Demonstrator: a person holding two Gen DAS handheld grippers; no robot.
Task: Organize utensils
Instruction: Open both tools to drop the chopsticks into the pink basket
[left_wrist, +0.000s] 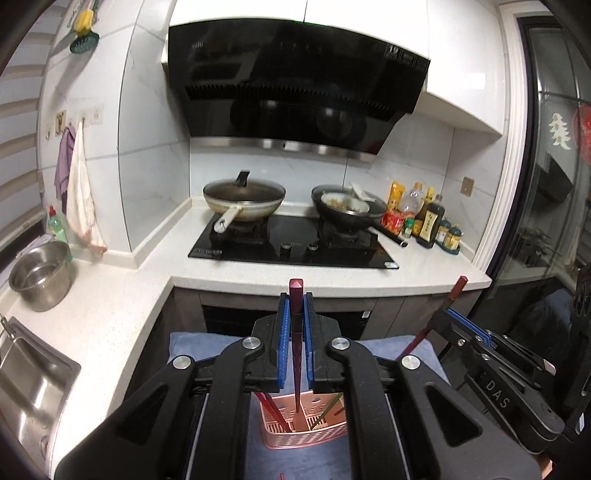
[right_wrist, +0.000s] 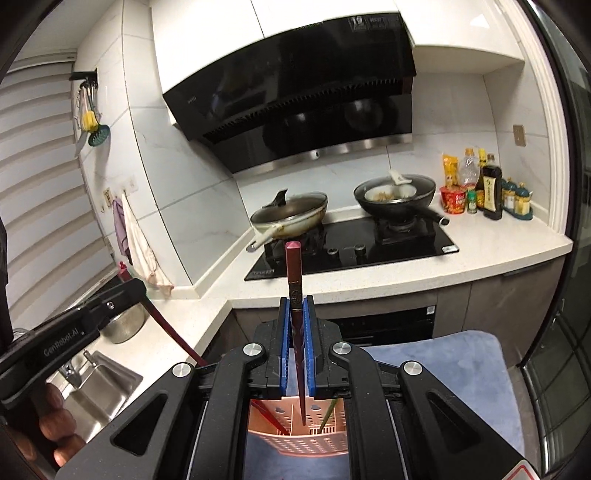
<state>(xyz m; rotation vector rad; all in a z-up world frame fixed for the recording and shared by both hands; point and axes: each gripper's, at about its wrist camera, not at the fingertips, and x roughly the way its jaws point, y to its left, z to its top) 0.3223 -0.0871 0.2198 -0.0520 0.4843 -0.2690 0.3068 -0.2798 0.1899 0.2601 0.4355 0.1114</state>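
on the blue cloth (right_wrist: 443, 373) stands a pink perforated plastic utensil basket (left_wrist: 303, 430). above it, the left gripper (left_wrist: 296, 314) and right gripper (right_wrist: 296, 317) each pinch one dark red chopstick (left_wrist: 296, 332) (right_wrist: 295, 314) upright between nearly closed blue pads, tips pointing into the basket.

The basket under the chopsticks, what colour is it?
Pink basket, clearest in the left wrist view.

Two dark-red chopsticks (left_wrist: 296, 343) (right_wrist: 295, 317) point down into a pink slotted holder (left_wrist: 306, 428).
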